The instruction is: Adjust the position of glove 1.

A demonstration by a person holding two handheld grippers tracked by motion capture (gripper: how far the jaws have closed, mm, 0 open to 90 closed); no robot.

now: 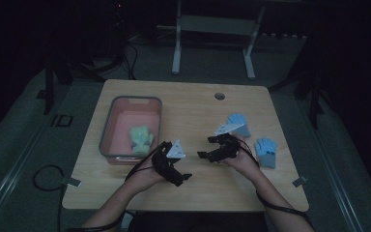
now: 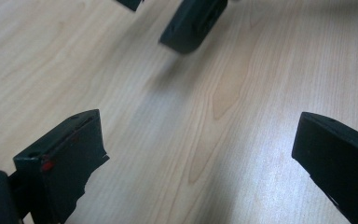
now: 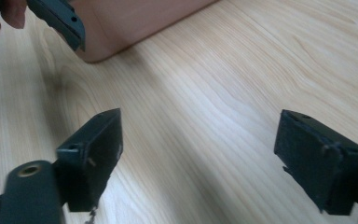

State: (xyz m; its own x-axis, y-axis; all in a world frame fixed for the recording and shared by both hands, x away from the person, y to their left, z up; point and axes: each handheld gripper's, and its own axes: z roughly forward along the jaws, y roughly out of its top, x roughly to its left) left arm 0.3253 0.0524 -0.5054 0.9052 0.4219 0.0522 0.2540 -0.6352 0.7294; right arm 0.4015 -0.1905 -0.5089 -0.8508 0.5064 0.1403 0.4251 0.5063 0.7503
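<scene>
Hovering low over the bare middle of the wooden table (image 1: 193,104), both claws are spread wide and carry nothing. The left gripper (image 1: 179,170) sits just off the near corner of the pink tray (image 1: 107,126), its jaws gaping in its own view (image 2: 200,154) with only wood grain between them. The right gripper (image 1: 208,147) faces it from close by, jaws just as far apart (image 3: 198,158), nothing pinched, nothing touched. In the tray lies a green glove (image 1: 140,138), near its front wall. Off to the right, two blue gloves wait on the tabletop: one (image 1: 237,123) just beyond the right hand, the other (image 1: 266,151) beside the right wrist, near the table's edge.
</scene>
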